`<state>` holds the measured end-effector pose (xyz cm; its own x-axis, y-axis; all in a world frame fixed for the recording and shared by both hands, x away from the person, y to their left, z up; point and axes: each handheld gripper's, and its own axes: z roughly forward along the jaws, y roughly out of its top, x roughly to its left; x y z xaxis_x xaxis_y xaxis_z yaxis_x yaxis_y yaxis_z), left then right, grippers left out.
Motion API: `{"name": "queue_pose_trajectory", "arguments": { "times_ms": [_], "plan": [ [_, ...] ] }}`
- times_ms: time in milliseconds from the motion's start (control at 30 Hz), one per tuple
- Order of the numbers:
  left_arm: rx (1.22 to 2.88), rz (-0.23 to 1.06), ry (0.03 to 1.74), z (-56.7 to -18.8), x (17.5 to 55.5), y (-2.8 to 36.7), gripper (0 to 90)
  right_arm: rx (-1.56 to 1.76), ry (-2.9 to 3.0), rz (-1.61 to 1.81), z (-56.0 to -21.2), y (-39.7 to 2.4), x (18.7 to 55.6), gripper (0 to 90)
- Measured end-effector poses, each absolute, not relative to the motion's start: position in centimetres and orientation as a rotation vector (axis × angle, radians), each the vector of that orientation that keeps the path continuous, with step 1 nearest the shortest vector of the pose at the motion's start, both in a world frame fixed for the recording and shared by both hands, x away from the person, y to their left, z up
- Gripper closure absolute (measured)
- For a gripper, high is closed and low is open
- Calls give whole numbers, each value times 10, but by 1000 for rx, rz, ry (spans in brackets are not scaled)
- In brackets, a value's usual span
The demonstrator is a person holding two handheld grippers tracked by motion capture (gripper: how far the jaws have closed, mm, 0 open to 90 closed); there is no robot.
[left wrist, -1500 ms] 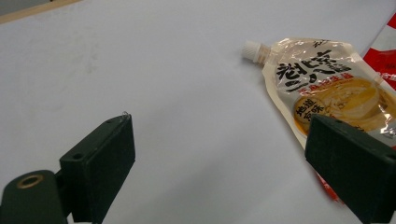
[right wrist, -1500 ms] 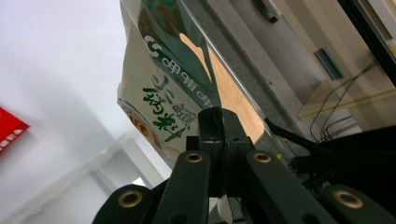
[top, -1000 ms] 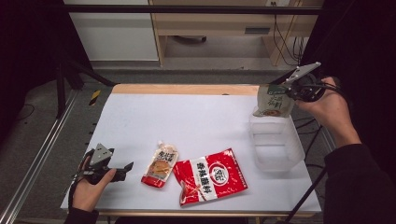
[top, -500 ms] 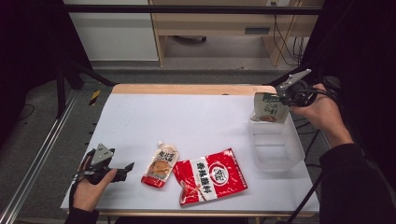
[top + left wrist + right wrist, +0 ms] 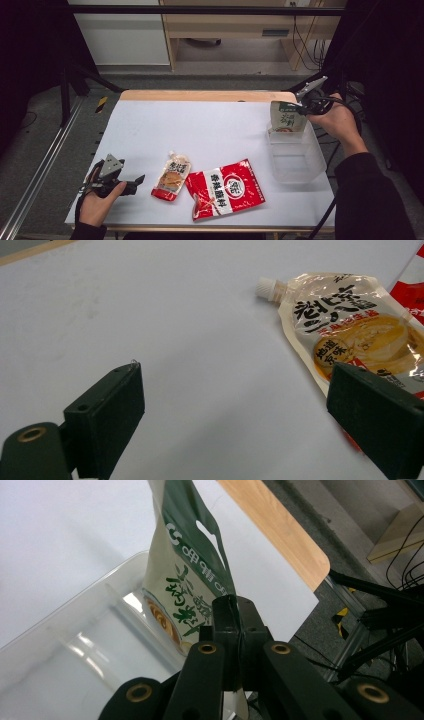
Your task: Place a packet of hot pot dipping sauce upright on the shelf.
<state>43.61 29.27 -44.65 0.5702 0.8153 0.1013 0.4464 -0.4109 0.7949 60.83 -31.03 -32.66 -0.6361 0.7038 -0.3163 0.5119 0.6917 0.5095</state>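
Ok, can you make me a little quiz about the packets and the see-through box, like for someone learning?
1. True or false: the right gripper is shut on the green-and-white food pouch.
2. Which thing lies nearest the left gripper? A) the clear plastic box B) the orange spouted sauce pouch C) the red flat seasoning packet
3. Fill in: the left gripper's jaws stand ____.

Key: 1 true. 2 B. 3 open, nothing between them.
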Motion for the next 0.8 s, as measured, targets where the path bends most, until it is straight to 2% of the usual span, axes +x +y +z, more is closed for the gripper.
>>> {"name": "queue_pose_trajectory", "arguments": {
  "times_ms": [267, 400, 433, 467, 500, 567, 700, 800],
  "plan": [
    [2059, 628, 1001, -447, 436, 291, 85, 1018, 2321, 543, -337, -320, 617, 885],
    [2059, 628, 1002, -447, 436, 291, 85, 1023, 2309, 546, -338, -319, 618, 842],
    [2059, 628, 1001, -447, 436, 291, 84, 1026, 2301, 558, -338, -319, 619, 780],
    [2059, 628, 1001, -447, 436, 291, 84, 1026, 2301, 558, -338, -319, 619, 780],
    [2059, 628, 1002, -447, 436, 291, 84, 1032, 2303, 566, -338, -320, 619, 701],
    [2059, 628, 1002, -447, 436, 291, 83, 1034, 2298, 576, -337, -320, 619, 668],
    [2060, 629, 1003, -447, 436, 292, 83, 1028, 2274, 599, -332, -317, 614, 499],
    [2060, 631, 1003, -447, 436, 291, 82, 1018, 2268, 596, -329, -316, 611, 449]
  ]
}}
